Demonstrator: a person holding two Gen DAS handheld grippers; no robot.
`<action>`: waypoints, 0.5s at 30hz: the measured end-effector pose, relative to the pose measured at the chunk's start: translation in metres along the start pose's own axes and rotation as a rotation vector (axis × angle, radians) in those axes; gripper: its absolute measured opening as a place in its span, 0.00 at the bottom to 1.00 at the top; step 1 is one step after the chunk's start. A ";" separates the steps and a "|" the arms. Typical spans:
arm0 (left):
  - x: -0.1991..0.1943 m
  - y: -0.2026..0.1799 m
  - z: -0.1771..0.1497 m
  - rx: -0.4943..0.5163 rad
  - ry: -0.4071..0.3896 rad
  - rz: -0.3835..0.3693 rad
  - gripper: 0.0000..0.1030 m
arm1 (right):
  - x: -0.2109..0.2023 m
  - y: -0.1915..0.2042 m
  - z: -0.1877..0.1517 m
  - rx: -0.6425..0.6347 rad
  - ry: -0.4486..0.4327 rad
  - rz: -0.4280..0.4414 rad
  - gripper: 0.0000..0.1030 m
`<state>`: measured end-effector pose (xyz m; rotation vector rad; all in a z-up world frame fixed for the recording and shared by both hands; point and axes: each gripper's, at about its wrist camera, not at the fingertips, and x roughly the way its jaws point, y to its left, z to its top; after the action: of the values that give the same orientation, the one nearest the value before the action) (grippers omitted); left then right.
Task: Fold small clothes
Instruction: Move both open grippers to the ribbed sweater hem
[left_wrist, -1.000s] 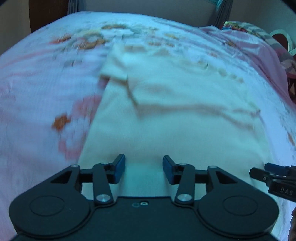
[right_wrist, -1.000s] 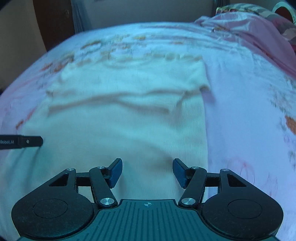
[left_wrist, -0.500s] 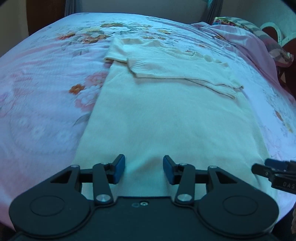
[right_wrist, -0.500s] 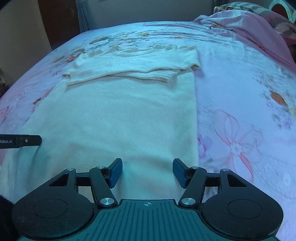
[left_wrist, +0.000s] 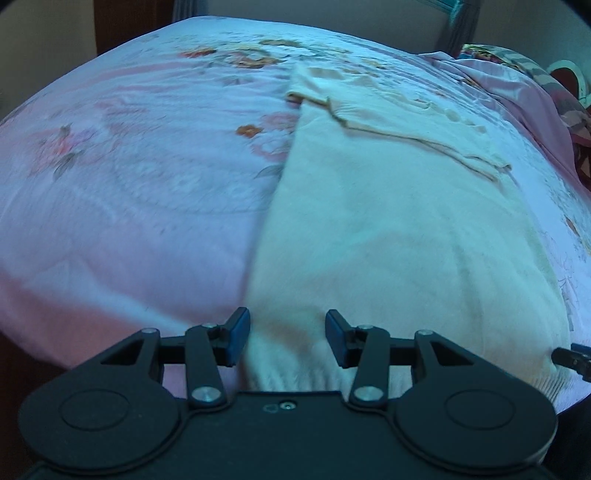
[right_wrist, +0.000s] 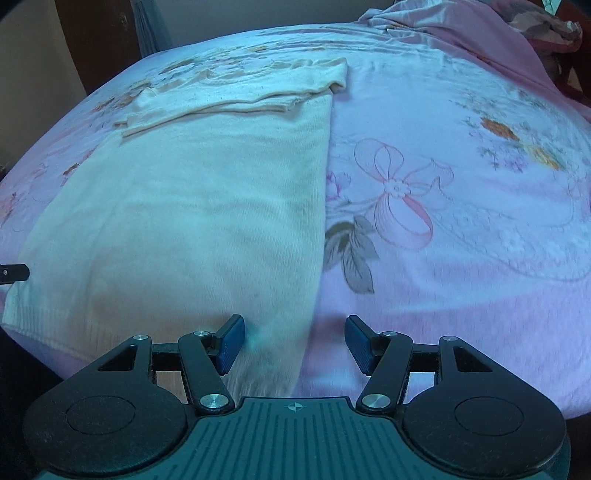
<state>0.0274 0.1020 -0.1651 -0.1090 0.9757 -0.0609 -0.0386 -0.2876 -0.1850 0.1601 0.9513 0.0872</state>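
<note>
A cream knit sweater (left_wrist: 399, 221) lies flat on the bed, its sleeves folded across the chest at the far end. It also shows in the right wrist view (right_wrist: 192, 206). My left gripper (left_wrist: 287, 341) is open over the sweater's near left hem corner. My right gripper (right_wrist: 293, 343) is open over the near right hem corner, with the sweater's side edge running between its blue pads. Neither holds cloth. The tip of the other gripper shows at each view's edge.
The bed is covered with a pink floral sheet (right_wrist: 461, 206). A bunched pink blanket (left_wrist: 517, 96) and patterned pillows lie at the far right. A dark wooden door (right_wrist: 96, 40) stands beyond the bed. The bed's near edge drops off just under both grippers.
Both grippers have pulled back toward the near hem and spread apart, the left toward the sweater's left edge, the right toward its right edge. Both stay open.
</note>
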 end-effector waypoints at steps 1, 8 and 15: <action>0.001 0.002 -0.002 -0.006 0.007 -0.001 0.43 | -0.001 -0.001 -0.003 0.007 0.004 0.004 0.58; 0.003 0.012 -0.011 -0.055 0.015 -0.032 0.43 | -0.005 -0.001 -0.009 0.069 0.017 0.065 0.58; 0.006 0.010 -0.010 -0.051 0.025 -0.020 0.44 | -0.002 0.006 -0.009 0.061 0.035 0.078 0.58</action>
<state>0.0223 0.1104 -0.1772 -0.1652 1.0018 -0.0563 -0.0470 -0.2813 -0.1880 0.2532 0.9831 0.1331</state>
